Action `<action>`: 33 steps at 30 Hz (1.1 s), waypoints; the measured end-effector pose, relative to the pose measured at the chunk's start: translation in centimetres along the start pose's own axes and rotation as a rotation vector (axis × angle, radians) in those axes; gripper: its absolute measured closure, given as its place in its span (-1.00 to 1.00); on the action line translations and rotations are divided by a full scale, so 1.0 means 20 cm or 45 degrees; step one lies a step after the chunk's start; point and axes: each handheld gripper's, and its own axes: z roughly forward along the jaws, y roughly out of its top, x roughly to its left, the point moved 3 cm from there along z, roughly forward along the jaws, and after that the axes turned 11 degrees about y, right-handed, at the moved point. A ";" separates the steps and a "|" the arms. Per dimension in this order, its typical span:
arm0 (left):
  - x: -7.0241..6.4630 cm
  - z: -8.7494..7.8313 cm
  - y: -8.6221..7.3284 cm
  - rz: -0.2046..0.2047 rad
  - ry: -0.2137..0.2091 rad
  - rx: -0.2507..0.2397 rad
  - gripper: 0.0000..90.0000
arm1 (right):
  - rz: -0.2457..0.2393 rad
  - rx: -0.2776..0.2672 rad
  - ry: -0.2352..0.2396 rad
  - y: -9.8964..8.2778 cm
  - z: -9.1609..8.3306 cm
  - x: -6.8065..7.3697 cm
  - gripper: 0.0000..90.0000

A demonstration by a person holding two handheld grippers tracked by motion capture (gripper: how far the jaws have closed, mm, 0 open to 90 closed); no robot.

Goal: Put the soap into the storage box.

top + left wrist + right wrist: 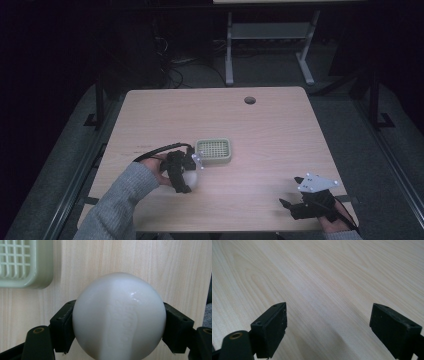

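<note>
While the high view leaves the white ball (pixel 191 179) half hidden under the left gripper (pixel 186 176), the left gripper view shows it (pixel 119 316) smooth, glossy and embossed, clamped between both black jaws just beside a pale green grid tray (pixel 25 263). The right gripper (pixel 328 326) hangs with jaws wide apart over the bare wood-grain table (pixel 324 277).
</note>
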 end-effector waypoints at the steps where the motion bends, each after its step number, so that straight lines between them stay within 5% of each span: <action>1: 0.00 0.00 0.00 0.000 0.003 -0.003 -0.46 | 0.000 0.000 0.000 0.00 0.00 0.00 -0.69; 33: 0.07 -0.04 0.07 0.013 -0.001 -0.008 -0.46 | 0.010 -0.009 -0.001 -0.01 -0.01 -0.01 -0.69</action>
